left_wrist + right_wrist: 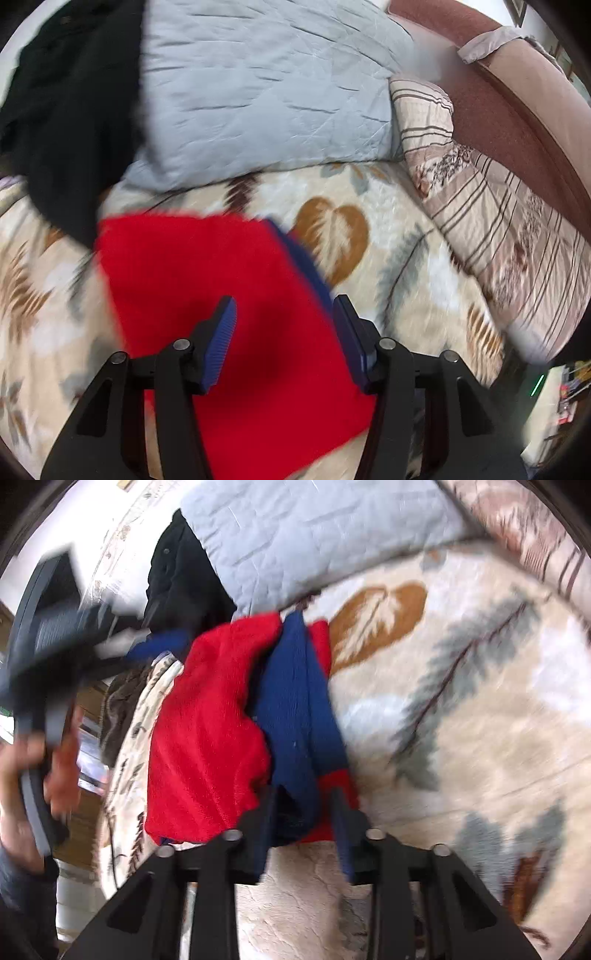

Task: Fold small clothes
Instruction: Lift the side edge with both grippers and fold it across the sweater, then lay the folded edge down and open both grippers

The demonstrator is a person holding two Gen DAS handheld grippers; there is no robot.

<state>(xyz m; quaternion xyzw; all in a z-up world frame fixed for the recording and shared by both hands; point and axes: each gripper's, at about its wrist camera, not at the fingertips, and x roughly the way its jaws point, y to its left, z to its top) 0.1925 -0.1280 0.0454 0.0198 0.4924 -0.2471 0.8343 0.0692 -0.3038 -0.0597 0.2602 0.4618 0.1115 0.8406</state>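
Surroundings. Work surface is a bed covered by a cream blanket (pixel 388 266) printed with tan and grey-blue leaves. At its far side lies a pale blue-grey quilted pillow (pixel 266 85); a black garment (pixel 70 122) is draped over the pillow's left end and hangs down onto the blanket, its lower tip close to the far-left corner of the red piece. To the right, a striped floral pillow (pixel 498 229) leans against a reddish-brown upholstered headboard (pixel 491 110). Nothing lies on the blanket to the right of the garment.

In the right wrist view, the person's hand (pixel 22 775) shows at the far left, wrapped around the handle of the other tool (heavily blurred, so no detail of grip). Below the bed edge there is a wood-toned floor (pixel 85 834).

Task item. Red fleece garment (pixel 207 731) with dark blue trim (pixel 295 716), lying bunched on the blanket near the bed's left edge. The blue band runs as a folded ridge down its right side, with red showing again beyond it. From the left wrist view it reads as a flat red panel with a blue strip along the right edge.

Tongs. Left gripper (pixel 284 332): jaws stand about half apart over the red panel; the pads do not press on the cloth, nothing held. Right gripper (pixel 303 827): jaws likewise partly apart, straddling the near end of the blue ridge; cloth sits between the fingers, but the pads appear clear of it (blur limits certainty).
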